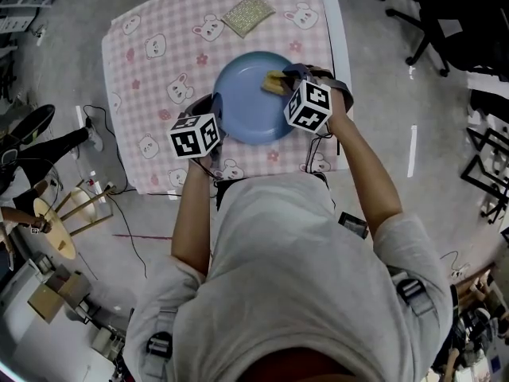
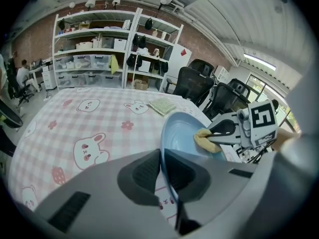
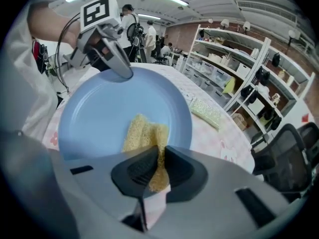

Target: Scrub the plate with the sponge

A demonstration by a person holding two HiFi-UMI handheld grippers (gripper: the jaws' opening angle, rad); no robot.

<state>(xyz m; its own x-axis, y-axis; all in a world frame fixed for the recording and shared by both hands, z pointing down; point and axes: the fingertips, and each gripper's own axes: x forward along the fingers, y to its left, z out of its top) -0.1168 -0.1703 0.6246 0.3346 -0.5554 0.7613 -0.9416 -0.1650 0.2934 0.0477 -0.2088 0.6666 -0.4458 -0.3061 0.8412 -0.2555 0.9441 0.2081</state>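
Left hand-held gripper (image 2: 162, 154) clamps the smooth round blue plate's (image 1: 245, 102) rim; right hand-held gripper (image 3: 158, 154) pinches the coarse yellow sponge (image 3: 142, 131) against its face.

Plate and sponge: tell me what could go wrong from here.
The left claw pinches the plate only at its rim, so scrubbing pressure could twist it loose. The right claw holds the sponge by a thin edge; dragging it across the plate might pull it out.
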